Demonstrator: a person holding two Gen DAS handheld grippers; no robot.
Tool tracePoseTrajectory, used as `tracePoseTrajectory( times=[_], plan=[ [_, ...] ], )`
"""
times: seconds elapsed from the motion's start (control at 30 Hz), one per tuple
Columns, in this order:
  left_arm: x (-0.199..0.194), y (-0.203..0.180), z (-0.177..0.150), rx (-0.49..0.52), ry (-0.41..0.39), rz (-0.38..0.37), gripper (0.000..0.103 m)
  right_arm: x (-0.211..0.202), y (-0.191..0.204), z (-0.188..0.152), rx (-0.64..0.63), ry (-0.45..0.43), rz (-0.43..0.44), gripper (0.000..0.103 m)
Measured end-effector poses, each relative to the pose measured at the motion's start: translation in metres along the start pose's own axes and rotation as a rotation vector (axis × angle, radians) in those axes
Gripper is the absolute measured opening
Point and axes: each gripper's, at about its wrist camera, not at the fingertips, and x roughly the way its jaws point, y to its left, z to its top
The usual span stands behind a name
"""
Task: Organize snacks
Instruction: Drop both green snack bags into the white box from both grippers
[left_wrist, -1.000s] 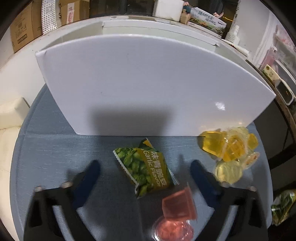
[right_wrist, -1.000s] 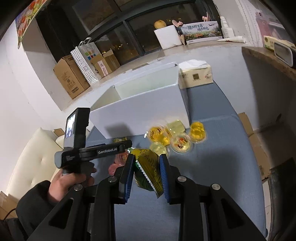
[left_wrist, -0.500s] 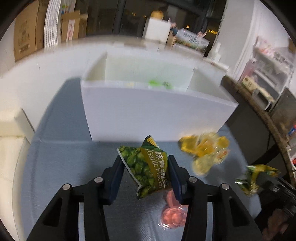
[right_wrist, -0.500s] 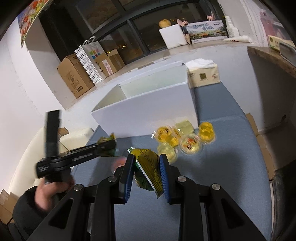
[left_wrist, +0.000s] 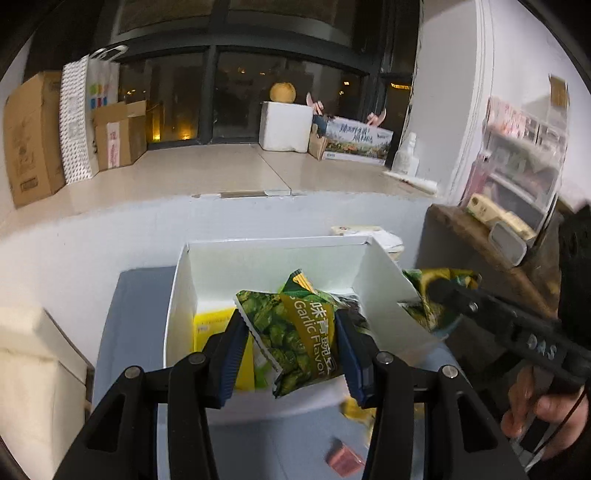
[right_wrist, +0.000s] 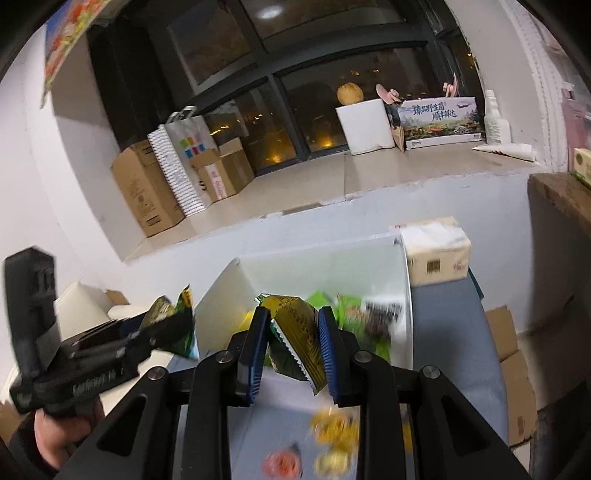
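Note:
My left gripper (left_wrist: 291, 350) is shut on a green garlic pea packet (left_wrist: 295, 336) and holds it over the open white box (left_wrist: 181, 295). My right gripper (right_wrist: 293, 349) is shut on a second green-gold pea packet (right_wrist: 295, 339), also raised above the white box (right_wrist: 218, 291). The right gripper with its packet (left_wrist: 436, 295) shows at the box's right wall in the left wrist view. The left gripper with its packet (right_wrist: 173, 321) shows left of the box in the right wrist view. Yellow and green packets (left_wrist: 210, 325) lie inside the box.
Yellow jelly cups (right_wrist: 332, 439) and a red one (right_wrist: 280, 463) lie on the blue tablecloth (right_wrist: 443, 332) in front of the box. A pink jelly cup (left_wrist: 343, 461) lies there too. A tissue box (right_wrist: 436, 254) stands behind the box's right corner. A cream seat (left_wrist: 29, 369) is at the left.
The left gripper closed on the pea packet on the table and lifted it over the box. The right gripper rose with its packet toward the box.

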Motion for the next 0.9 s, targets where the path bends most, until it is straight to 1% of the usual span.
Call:
tracePoseTrajectory(
  times=[0.03,0.07,0.1,0.13,0.17,0.2,0.23,0.3,0.47,0.53,0.67,0.77,0.8,0.87,0.9],
  plan=[
    [0.006,0.001,0.003,-0.003,0.008,-0.003,0.052,0.012,-0.003,0.006,0.007,0.026,-0.010,0.031],
    [0.015,0.002,0.005,-0.005,0.020,0.007,0.054,0.018,-0.005,0.008,0.009,0.034,-0.025,0.035],
    [0.024,0.003,0.006,-0.005,0.038,0.016,0.058,0.024,-0.007,0.010,0.003,0.045,-0.043,0.065],
    [0.033,0.003,0.005,-0.011,0.067,0.026,0.083,0.028,-0.011,0.011,-0.001,0.045,-0.062,0.087],
    [0.039,0.006,0.003,-0.021,0.093,0.041,0.099,0.027,-0.015,0.010,0.009,0.022,-0.076,0.103],
    [0.041,0.010,-0.001,-0.033,0.097,0.056,0.103,0.025,-0.019,0.009,0.026,0.007,-0.092,0.103],
    [0.040,0.011,-0.004,-0.036,0.093,0.054,0.103,0.021,-0.026,0.006,0.049,-0.004,-0.090,0.103],
    [0.036,0.017,-0.011,-0.045,0.087,0.046,0.103,0.014,-0.033,0.003,0.076,-0.014,-0.059,0.103],
    [0.024,0.024,-0.023,-0.057,0.083,0.064,0.103,-0.007,-0.039,-0.003,0.088,-0.031,-0.050,0.103],
    [0.014,0.023,-0.026,-0.052,0.072,0.066,0.103,-0.021,-0.040,-0.008,0.102,-0.036,-0.028,0.103],
    [-0.002,0.012,-0.037,-0.008,0.068,0.063,0.103,-0.047,-0.037,-0.024,0.096,-0.044,-0.013,0.103],
    [-0.016,-0.001,-0.051,0.026,0.064,0.055,0.103,-0.068,-0.033,-0.042,0.084,-0.044,0.039,0.103],
    [-0.021,-0.007,-0.059,0.036,0.067,0.041,0.103,-0.077,-0.031,-0.051,0.082,-0.055,0.039,0.103],
    [-0.021,-0.016,-0.072,0.057,0.090,0.013,0.103,-0.091,-0.031,-0.067,0.085,-0.061,0.035,0.103],
    [-0.017,-0.023,-0.084,0.075,0.113,0.004,0.103,-0.096,-0.030,-0.074,0.089,-0.058,0.038,0.103]
  ],
)
